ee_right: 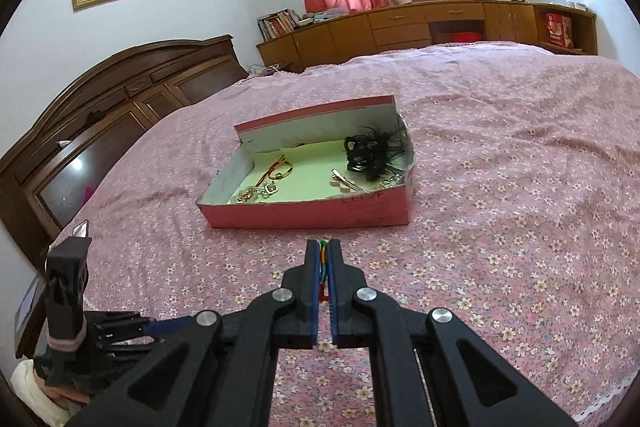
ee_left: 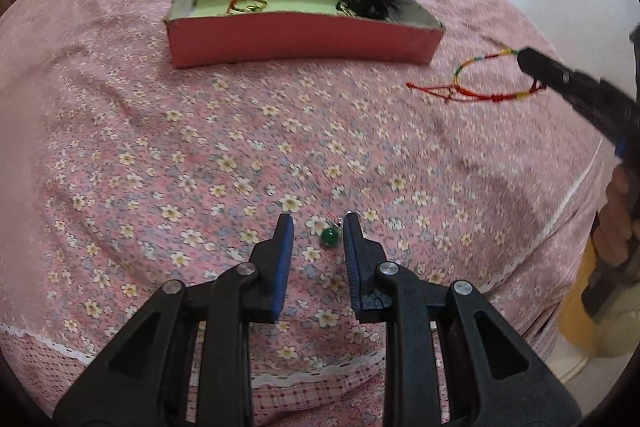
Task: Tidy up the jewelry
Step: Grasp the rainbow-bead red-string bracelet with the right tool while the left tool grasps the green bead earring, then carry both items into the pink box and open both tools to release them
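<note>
Between the left gripper's (ee_left: 316, 227) part-open jaws lies a green bead (ee_left: 330, 237), ungripped on the bedspread (ee_left: 160, 155). Right view: the right gripper (ee_right: 324, 251) clamps a cord bracelet (ee_right: 323, 263), short of the box (ee_right: 304, 215), which already holds several pieces.

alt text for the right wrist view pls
The right claw is shut on a multicoloured cord bracelet above a pink floral bedspread. Just ahead sits an open red box holding gold jewelry and a black feathery hairpiece.

Floral bedspread (ee_right: 520, 147), wooden headboard (ee_right: 120, 99), cabinets (ee_right: 400, 23).
</note>
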The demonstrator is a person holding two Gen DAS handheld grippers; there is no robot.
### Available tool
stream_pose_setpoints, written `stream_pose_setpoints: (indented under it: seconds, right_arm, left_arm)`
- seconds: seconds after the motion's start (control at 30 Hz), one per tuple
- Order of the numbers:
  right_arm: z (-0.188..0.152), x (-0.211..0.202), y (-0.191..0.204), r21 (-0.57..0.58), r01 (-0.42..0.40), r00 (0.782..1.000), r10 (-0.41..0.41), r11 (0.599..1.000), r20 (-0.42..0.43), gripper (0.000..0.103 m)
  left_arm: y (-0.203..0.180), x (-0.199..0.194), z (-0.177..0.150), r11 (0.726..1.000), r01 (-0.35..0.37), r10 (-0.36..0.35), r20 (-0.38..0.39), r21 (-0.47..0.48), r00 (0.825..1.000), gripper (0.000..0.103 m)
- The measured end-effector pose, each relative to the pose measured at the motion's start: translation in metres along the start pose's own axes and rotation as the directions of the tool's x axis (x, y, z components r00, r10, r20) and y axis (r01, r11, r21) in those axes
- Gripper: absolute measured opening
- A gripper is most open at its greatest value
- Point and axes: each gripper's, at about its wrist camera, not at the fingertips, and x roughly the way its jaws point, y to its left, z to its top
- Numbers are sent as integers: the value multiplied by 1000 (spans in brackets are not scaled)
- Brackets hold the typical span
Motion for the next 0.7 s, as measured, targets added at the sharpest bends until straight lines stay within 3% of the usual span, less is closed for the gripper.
stream_pose_setpoints:
  seconds: [0.33,0.37,0.43,0.47,0.7]
  right_arm:
    - [-4,4,-6,28,-9,1000,9,1000,-12,5]
    - [-4,4,-6,28,-9,1000,9,1000,-13,5]
    - [-4,5,-6,29,-11,1000,11,1000,-12,5]
    - [-4,5,-5,29,-10,1000,10,1000,-13,5]
    - [-3,6,-5,28,-10,1000,10,1000,-10,5]
  left_arm:
    - [-14,17,-4,999,-3,4,-6,38,1000,16]
    - [-14,18,-4,999,-1,1,-3,39,1000,14]
    - [-14,17,-5,999,18,-18,4,43,1000,1]
    - [-13,15,-6,999,24,-24,8,44,1000,1]
    - [-9,-10,-4,998,43,-46,104,37,993,1]
